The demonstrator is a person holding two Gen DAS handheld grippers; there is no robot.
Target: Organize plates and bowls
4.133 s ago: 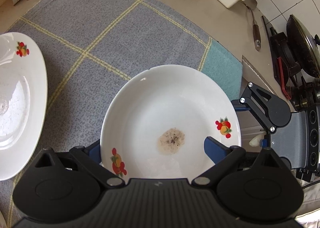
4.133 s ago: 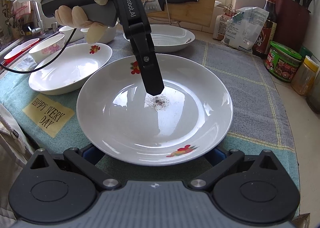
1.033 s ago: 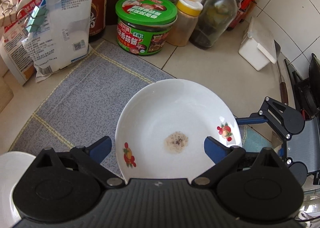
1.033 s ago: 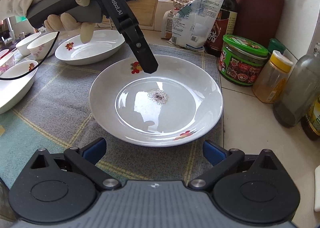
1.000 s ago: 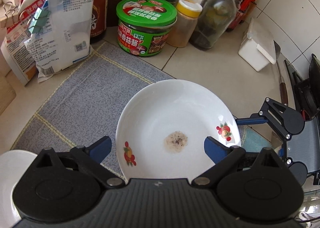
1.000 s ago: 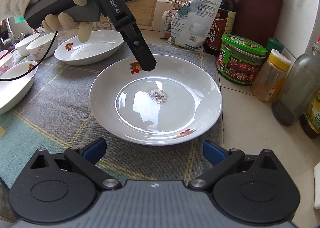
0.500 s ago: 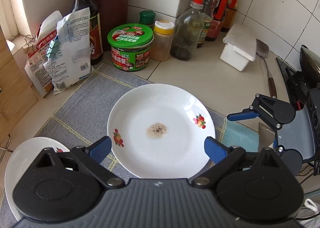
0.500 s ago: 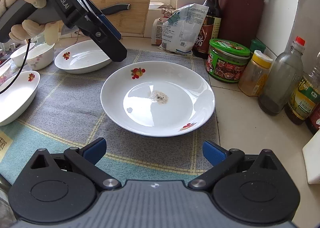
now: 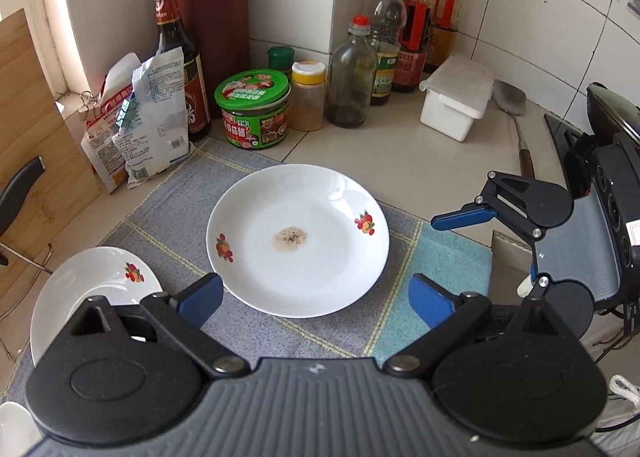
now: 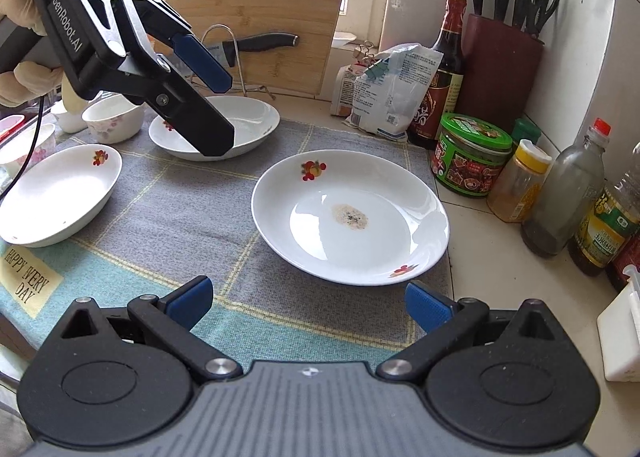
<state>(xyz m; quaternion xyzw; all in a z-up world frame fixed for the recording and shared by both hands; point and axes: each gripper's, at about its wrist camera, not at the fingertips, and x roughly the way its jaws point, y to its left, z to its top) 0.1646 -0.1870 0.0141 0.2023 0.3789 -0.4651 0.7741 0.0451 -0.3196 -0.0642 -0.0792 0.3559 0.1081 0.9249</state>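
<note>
A white plate with fruit prints and a speckled stain point(image 9: 298, 245) point(image 10: 350, 217) lies flat on the grey mat point(image 9: 168, 213) point(image 10: 176, 217), free of both grippers. My left gripper point(image 9: 316, 299) hovers open above and behind it; in the right wrist view the left gripper point(image 10: 218, 113) hangs high over the mat's left side. My right gripper point(image 10: 306, 303) is open, just short of the plate's near rim, and the right gripper point(image 9: 448, 253) shows at the plate's right. A second plate point(image 9: 88, 293) point(image 10: 224, 127), an oval dish point(image 10: 60, 193) and small bowls point(image 10: 114, 121) rest further left.
Jars and bottles crowd the corner: a green-lidded jar point(image 9: 256, 113) point(image 10: 470, 157), a yellow-capped jar point(image 10: 518, 181), oil bottles point(image 9: 352, 73), a dark sauce bottle point(image 10: 442, 73), a knife block point(image 10: 500, 69). Snack bags point(image 9: 144, 121), a white box point(image 9: 456, 97), a spatula point(image 9: 516, 125), a cutting board point(image 10: 256, 21).
Both grippers have let go of the plate and drawn back and upward. The plate now sits on the mat's far corner near the jars.
</note>
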